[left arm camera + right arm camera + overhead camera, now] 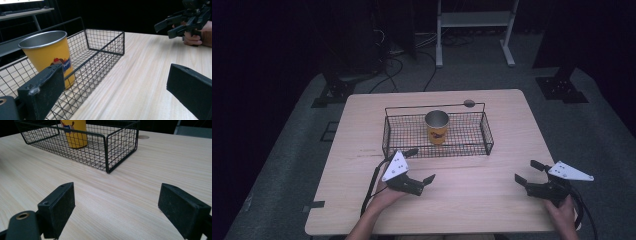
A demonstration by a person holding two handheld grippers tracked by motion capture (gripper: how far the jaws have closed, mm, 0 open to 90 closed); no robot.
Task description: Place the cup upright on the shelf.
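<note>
- Grippers first: we see the left gripper [420, 165] and right gripper [529, 171] nearest the person, jaws spread wide, grasping nothing, above the wooden table [472, 200].
- Farther back we find a black wire basket [486, 134] on the table.
- Inside it stands one yellow metal cup [437, 127], upright, near the middle.

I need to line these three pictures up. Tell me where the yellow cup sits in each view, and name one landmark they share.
High view: the yellow cup stands upright in the middle of the wire basket, above picture centre.
Left gripper view: cup at the left, behind the gripper's left jaw.
Right gripper view: cup at the top edge, left of centre, its rim cut off.
Shared landmark: the wire basket's corner.
</note>
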